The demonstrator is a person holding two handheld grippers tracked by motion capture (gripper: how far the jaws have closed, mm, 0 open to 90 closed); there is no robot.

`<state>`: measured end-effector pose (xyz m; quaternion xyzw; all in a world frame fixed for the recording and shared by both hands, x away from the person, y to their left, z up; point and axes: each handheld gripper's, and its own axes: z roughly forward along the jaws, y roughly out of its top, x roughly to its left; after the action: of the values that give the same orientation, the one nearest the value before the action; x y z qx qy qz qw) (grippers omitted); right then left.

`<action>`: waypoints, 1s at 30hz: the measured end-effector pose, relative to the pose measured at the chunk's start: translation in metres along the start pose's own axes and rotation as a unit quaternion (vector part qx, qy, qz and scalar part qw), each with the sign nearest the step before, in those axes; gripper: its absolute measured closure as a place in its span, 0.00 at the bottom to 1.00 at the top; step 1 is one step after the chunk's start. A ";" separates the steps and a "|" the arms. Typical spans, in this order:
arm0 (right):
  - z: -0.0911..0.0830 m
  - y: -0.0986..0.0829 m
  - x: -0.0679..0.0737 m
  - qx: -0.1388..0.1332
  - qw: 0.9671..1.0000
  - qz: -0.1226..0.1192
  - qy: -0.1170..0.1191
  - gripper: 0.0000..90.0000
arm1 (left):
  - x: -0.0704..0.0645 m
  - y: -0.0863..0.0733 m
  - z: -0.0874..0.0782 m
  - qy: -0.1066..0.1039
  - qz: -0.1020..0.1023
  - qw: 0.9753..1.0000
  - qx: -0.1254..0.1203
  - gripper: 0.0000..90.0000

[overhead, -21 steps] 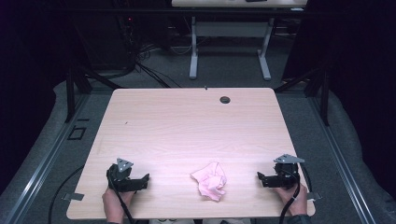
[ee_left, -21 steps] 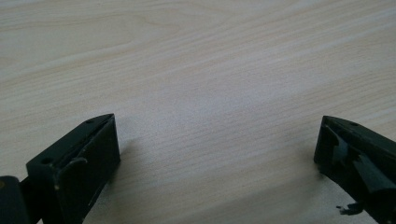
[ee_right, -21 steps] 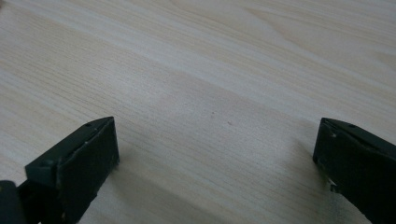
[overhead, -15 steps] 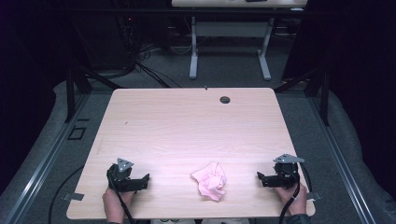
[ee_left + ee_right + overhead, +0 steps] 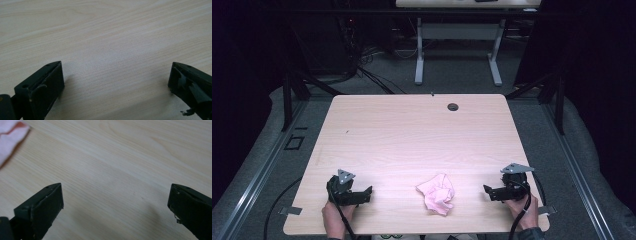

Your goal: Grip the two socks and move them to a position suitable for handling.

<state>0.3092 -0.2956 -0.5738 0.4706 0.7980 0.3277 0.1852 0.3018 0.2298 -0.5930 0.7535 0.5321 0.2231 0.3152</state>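
The wooden tabletop [image 5: 412, 135] was big and mostly bare. A crumpled pink cloth [image 5: 436, 194] lay near its front edge, between the two grippers and touching neither. The right gripper [image 5: 490, 191] was a bit nearer to it, and the cloth lay to the left of its fingers [image 5: 40, 207]. The left gripper [image 5: 364, 194] sat farther off. Both grippers' fingers were spread wide and held nothing.

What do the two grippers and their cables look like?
Both the left gripper and the right gripper are black, each with two blocky jaws and a grey three-cornered plate on top. A black cable trails from each toward the person.
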 end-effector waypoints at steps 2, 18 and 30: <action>-0.001 0.004 0.003 -0.002 1.000 -0.003 -0.001 0.00 | 0.000 0.000 0.000 0.000 0.000 1.000 0.000 0.00; 0.020 0.076 0.059 0.014 0.987 -0.084 0.138 0.02 | 0.000 0.000 0.000 0.001 -0.001 1.000 0.001 0.00; 0.058 0.103 0.087 0.059 0.973 -0.127 0.184 0.15 | 0.000 0.000 0.000 0.001 0.000 1.000 0.001 0.00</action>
<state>0.3663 -0.1640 -0.5428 0.3070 0.8897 0.3347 0.0471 0.3012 0.2296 -0.5928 0.7532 0.5329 0.2237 0.3141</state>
